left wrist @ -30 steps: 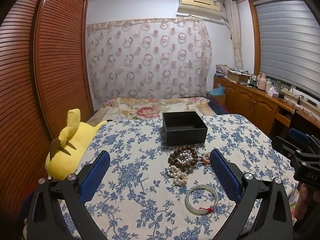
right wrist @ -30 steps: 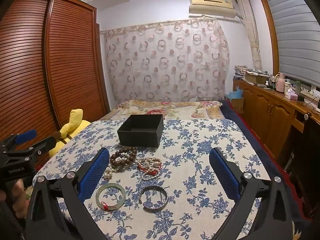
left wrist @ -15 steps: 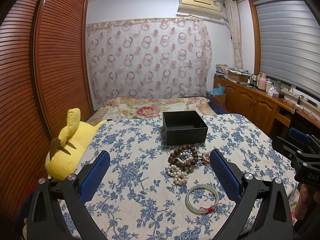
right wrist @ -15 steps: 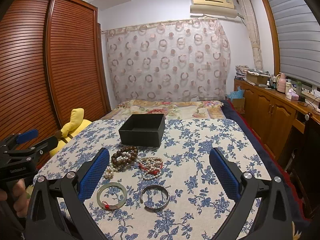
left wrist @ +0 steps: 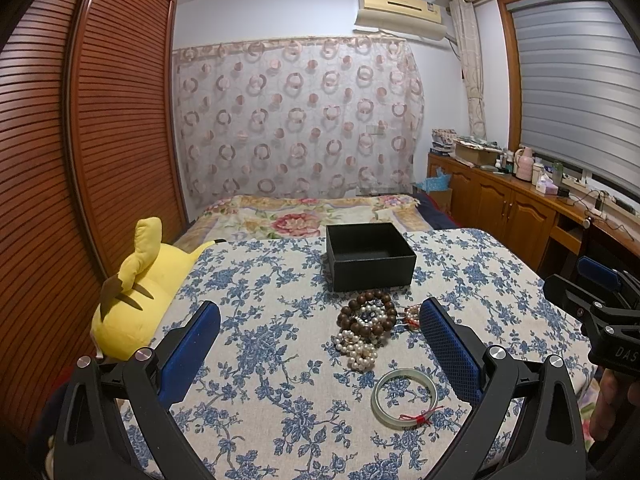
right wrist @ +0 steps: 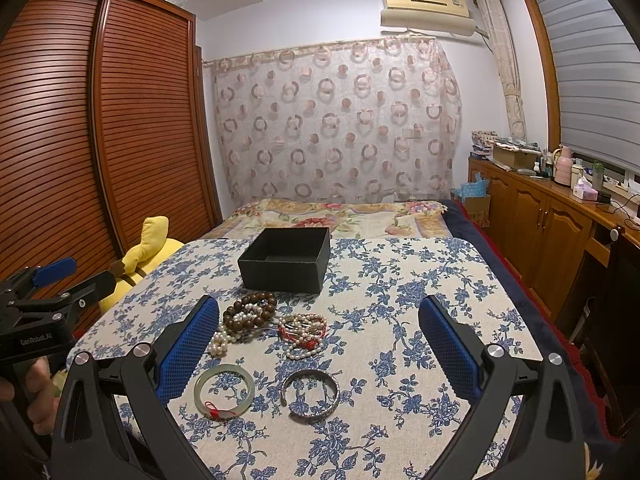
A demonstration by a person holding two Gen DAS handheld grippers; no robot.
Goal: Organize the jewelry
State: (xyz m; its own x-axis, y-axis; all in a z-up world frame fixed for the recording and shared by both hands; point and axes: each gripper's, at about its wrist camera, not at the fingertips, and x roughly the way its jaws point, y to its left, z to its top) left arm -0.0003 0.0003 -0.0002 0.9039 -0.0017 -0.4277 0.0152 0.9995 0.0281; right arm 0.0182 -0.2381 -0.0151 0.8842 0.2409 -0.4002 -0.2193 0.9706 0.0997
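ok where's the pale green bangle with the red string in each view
Left wrist view: the pale green bangle lies lower right of centre on the floral cloth, just inside the left gripper's right finger.
Right wrist view: the pale green bangle lies lower left, beside the right gripper's left finger, left of the metal cuff.
Shared landmark: the black box, beyond the bead pile.

One black box (right wrist: 285,265) sits at twelve o'clock on the blue-flowered cloth. At its six o'clock lie five pieces of jewelry: one brown bead bracelet (right wrist: 250,314), one white pearl strand (right wrist: 219,342), one red-and-pearl bracelet (right wrist: 303,330), one pale green bangle (right wrist: 224,391) and one dark metal bangle (right wrist: 311,396). One yellow plush toy (left wrist: 138,292) lies at nine o'clock.
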